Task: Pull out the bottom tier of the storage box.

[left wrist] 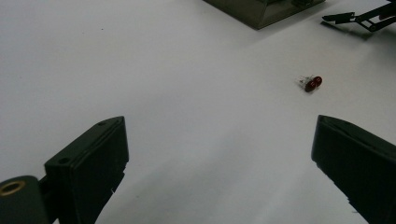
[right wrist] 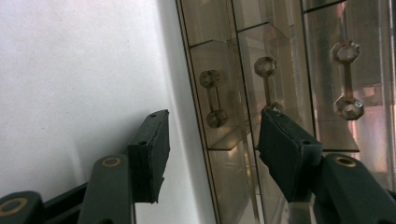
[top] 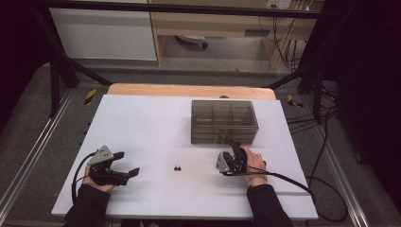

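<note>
Drawer box (top: pixel 224 121) behind red beads (top: pixel 178 167)

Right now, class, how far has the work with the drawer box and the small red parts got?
Nothing looks done yet: the two red parts lie loose on the white table. In hand: the right gripper is at the front of the drawer box, its fingers around a drawer handle, not pressing it. The left gripper waits open. Opening a drawer probably remains.

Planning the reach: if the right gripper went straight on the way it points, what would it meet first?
Most likely the front of the smoky drawer box; the right gripper faces its handles close up, one jaw seemingly near a handle.
</note>
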`<act>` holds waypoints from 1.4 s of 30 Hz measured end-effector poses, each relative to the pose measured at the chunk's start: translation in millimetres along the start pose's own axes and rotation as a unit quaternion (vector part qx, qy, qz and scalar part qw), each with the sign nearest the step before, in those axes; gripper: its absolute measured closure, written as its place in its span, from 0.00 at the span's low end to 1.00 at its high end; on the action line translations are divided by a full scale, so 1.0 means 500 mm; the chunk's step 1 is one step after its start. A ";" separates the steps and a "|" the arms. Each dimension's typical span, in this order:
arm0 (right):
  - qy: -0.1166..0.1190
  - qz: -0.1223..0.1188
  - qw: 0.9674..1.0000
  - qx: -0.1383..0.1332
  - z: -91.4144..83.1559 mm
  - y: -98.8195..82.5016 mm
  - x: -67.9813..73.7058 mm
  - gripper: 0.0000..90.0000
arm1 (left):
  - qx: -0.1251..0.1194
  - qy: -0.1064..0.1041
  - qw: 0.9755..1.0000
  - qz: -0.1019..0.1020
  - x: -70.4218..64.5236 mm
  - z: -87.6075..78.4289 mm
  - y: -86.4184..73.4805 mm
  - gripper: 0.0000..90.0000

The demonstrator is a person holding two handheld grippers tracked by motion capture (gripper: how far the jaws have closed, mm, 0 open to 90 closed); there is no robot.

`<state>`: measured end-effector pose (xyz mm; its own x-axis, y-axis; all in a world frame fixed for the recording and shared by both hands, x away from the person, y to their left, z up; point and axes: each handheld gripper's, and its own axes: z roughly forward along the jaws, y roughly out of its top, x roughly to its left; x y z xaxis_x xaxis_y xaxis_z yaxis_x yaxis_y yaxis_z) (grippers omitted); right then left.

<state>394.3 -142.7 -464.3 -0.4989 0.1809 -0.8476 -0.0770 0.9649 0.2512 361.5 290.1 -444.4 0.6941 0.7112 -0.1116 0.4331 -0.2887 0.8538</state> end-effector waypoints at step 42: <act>-0.061 -0.055 0.997 0.006 0.034 0.003 0.032 0.67 | 0.002 0.002 1.000 0.001 -0.001 0.002 0.000 0.04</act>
<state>400.8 -135.1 -485.6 -0.3787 0.0957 -0.9205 -0.1152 0.9820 0.1495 361.6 289.2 -444.9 0.6930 0.7128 -0.1080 0.4335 -0.2924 0.8524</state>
